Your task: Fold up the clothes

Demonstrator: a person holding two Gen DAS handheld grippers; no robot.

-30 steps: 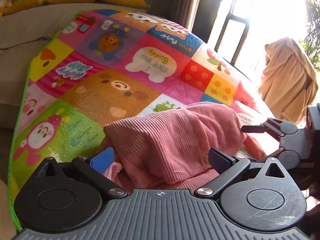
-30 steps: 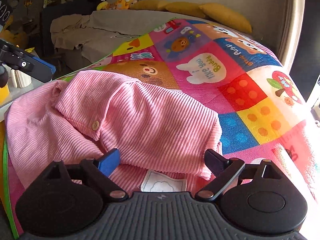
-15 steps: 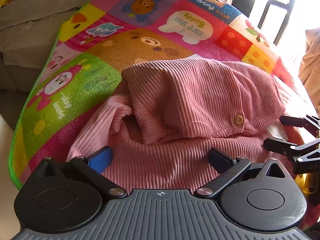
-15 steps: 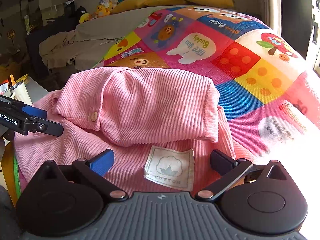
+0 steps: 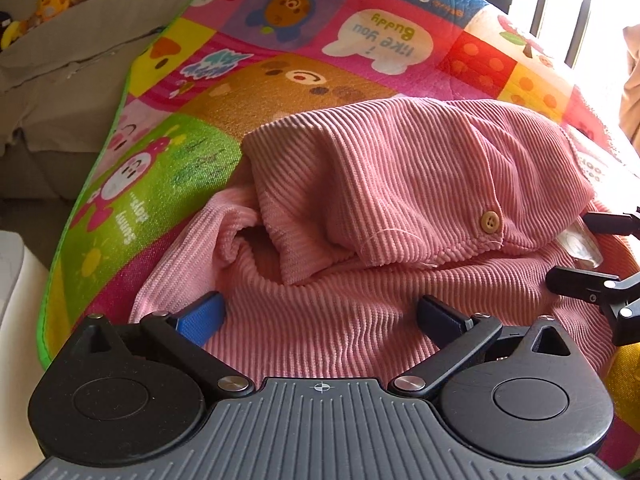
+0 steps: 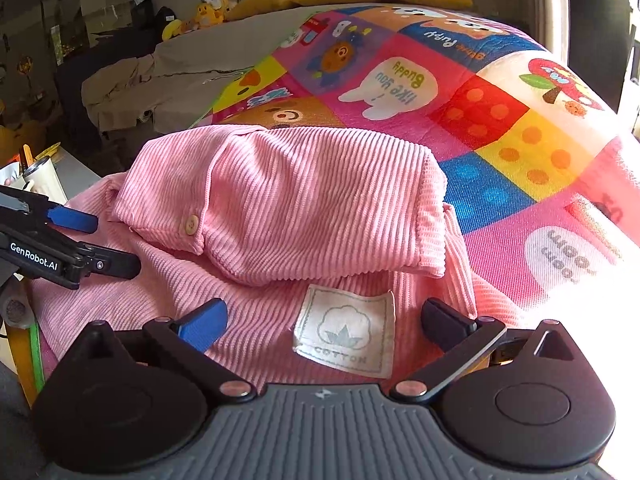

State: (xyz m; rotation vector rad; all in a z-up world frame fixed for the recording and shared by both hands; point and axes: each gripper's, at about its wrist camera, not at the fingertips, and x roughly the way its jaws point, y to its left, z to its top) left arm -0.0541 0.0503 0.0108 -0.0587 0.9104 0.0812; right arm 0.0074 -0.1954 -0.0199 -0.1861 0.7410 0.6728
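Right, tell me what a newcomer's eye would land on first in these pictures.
First, the pink ribbed corduroy garment, partly folded in the foreground, with a white square "COTTON" label showing near the right gripper. Beneath it spreads the bright patchwork cartoon play mat, filling the middle of both views. Both the right gripper and the left gripper hover over the near edge of the cloth, jaws wide open and gripping nothing.

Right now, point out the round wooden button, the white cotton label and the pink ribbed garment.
round wooden button (image 5: pixel 489 222), left wrist view, its face.
white cotton label (image 6: pixel 347 330), right wrist view, its printed middle.
pink ribbed garment (image 6: pixel 304 200), right wrist view, folded upper layer.
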